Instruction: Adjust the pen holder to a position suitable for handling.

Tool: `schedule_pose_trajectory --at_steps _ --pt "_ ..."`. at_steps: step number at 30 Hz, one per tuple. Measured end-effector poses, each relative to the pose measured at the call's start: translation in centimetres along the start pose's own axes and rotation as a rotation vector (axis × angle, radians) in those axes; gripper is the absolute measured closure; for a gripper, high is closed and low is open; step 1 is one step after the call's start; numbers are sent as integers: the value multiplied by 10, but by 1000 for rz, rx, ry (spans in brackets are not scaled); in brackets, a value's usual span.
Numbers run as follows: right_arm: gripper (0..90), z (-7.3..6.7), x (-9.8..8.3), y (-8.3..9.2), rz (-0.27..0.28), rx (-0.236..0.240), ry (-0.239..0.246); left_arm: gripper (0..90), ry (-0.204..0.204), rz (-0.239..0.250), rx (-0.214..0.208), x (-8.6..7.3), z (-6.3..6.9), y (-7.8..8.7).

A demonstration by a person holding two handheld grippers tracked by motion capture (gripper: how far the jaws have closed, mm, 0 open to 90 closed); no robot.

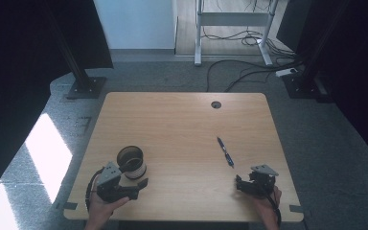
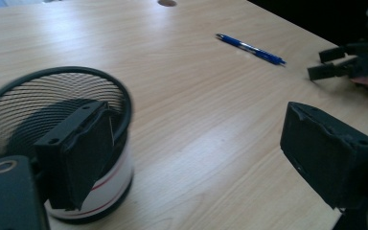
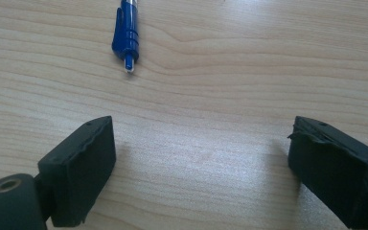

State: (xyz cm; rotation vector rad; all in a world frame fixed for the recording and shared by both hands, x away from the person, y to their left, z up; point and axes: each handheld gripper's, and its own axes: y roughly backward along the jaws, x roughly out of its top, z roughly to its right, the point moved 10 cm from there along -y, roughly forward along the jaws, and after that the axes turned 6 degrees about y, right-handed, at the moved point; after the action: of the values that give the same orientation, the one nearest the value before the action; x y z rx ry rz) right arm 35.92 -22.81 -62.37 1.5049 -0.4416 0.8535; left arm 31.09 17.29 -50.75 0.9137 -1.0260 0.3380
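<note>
The blue pen (image 1: 225,152) lies flat on the desk (image 1: 182,120), right of centre and toward the near edge, its length running from the far-left to the near-right; in the right gripper view its near end (image 3: 127,33) points at me and its far end is cut off by the top of the frame. My right gripper (image 1: 242,184) sits just short of that near end, close to the near right corner, its jaws spread wide with bare wood between them; it holds nothing and does not touch the pen. The mesh cup (image 1: 132,162) stands upright near the near left corner, with a pale band around its lower wall. My left gripper (image 1: 139,184) is at the cup, jaws apart: in the left gripper view one jaw stands against or just in front of the cup's rim (image 2: 76,72), the other well clear to the side, so I judge no grip is made. I cannot tell whether that jaw touches the mesh. My assessment: the work of putting the pen into the cup is barely begun, since pen is not yet picked up and the cup appears empty, though its bottom is partly hidden behind the jaw. Remaining: close on the pen, lift, carry across, drop in.
</note>
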Motion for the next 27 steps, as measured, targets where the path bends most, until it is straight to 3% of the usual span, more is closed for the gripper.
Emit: schedule_pose_trajectory --at_steps 8,20,27 --pt "85 0 0 0 0 0 0 63 44 -14 42 -3 -23 5" --pt "85 0 0 0 0 -1 0 29 63 -59 45 -15 -34 -4" --pt "85 0 0 0 0 0 0 23 69 -53 65 -17 -40 -5"
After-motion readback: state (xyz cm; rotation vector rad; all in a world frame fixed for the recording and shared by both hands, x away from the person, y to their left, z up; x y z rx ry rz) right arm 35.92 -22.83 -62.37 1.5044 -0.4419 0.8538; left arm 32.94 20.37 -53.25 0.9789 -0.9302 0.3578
